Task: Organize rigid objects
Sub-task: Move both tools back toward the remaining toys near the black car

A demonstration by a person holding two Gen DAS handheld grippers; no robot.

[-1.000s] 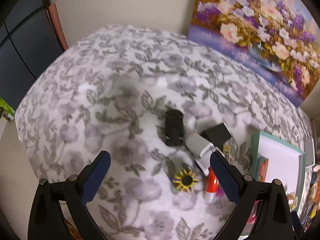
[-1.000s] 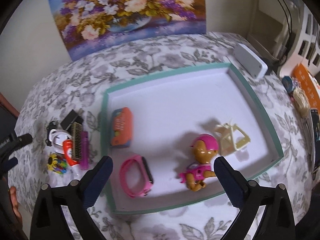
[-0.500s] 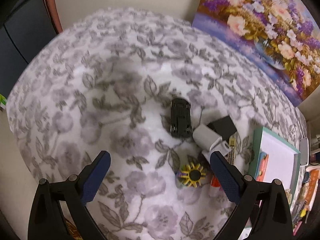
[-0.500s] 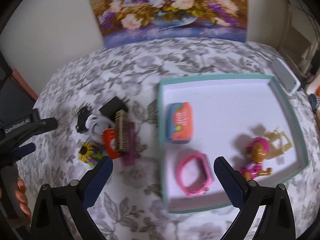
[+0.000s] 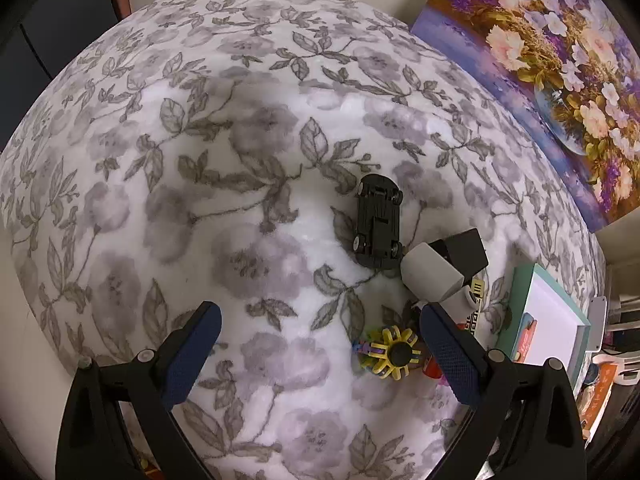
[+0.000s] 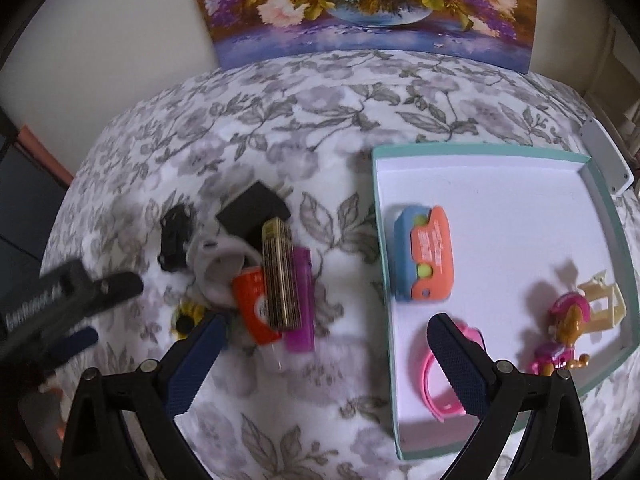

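A heap of small objects lies on the floral cloth: a black toy car (image 5: pixel 378 222), a grey roll (image 5: pixel 432 276), a black box (image 5: pixel 466 248), a yellow spiky toy (image 5: pixel 394 354). The right wrist view shows the heap with an orange tube (image 6: pixel 256 306), a gold comb (image 6: pixel 282 274) and a purple piece (image 6: pixel 302 300). A teal-rimmed white tray (image 6: pixel 384 280) holds an orange-blue toy (image 6: pixel 426 254), a pink band (image 6: pixel 440 376), a pink figure (image 6: pixel 562 334) and a cream piece (image 6: pixel 602 298). My left gripper (image 5: pixel 318 354) is open, empty, left of the heap. My right gripper (image 6: pixel 324 360) is open, empty, between heap and tray.
A flower painting (image 6: pixel 368 4) leans on the wall behind the table. A white flat device (image 6: pixel 606 160) lies past the tray's far right corner. The table's left edge drops off near a dark cabinet (image 5: pixel 52 12). Clutter (image 5: pixel 600 384) sits at the right.
My right gripper has swung left from over the tray toward the heap. My left gripper has moved forward, closer to the black car and the heap. Both stay open.
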